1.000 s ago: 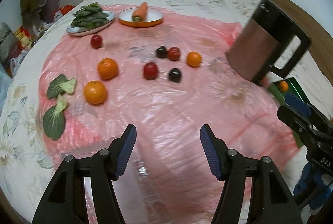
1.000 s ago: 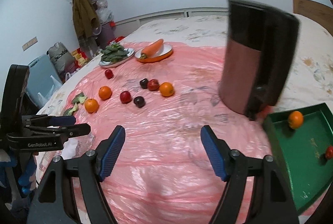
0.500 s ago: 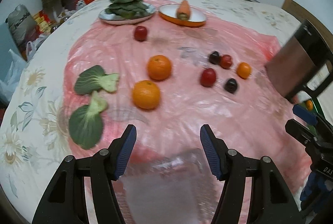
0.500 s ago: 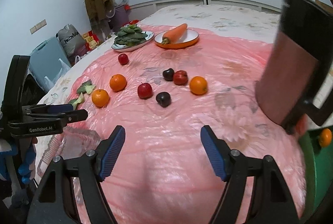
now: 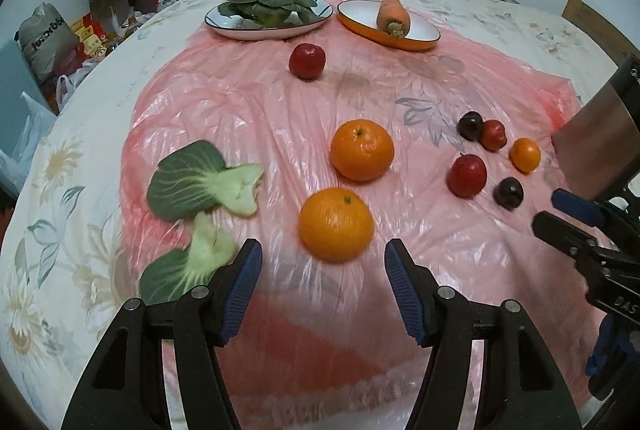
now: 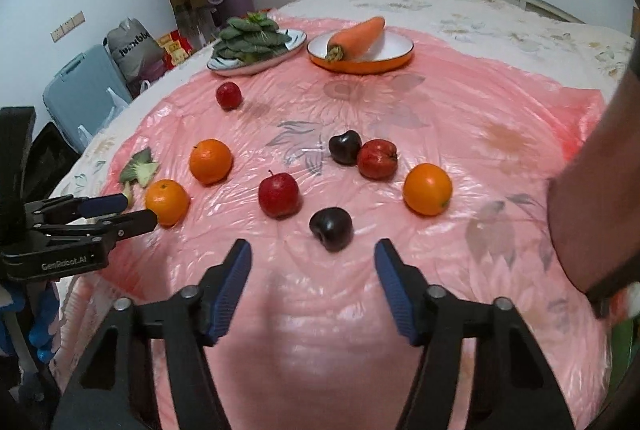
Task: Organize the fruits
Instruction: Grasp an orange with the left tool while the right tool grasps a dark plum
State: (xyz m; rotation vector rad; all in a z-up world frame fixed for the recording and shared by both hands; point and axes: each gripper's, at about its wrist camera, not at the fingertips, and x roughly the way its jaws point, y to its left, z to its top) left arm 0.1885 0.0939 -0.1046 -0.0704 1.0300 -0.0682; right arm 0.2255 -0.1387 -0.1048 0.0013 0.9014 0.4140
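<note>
Left hand-held gripper [image 5: 323, 272] hangs low over the pink plastic sheet [image 5: 256, 118] on the bed, jaws spread wide and empty, and the nearest orange [image 5: 336, 225] sits just ahead of the gap between the blue pads, stem dimple turned up and away. A second orange [image 5: 362, 149] lies just beyond it, stem end also up. Over on the right, the right hand-held gripper [image 6: 313, 276] is also wide open and holding nothing, with a dark plum [image 6: 331, 228] just in front of its gap. Behind that plum stands a red apple [image 6: 279, 195], stem pointing up, then another dark plum [image 6: 345, 147] touching a second red apple [image 6: 377, 158], and a small orange [image 6: 427, 189] to their right. A lone red apple [image 6: 229, 95] sits well apart near the plates. At the far edge, the carrot [image 6: 355, 33] lies across its orange dish [image 6: 394, 59], long axis diagonal, leafy cut end toward the camera's left.
</note>
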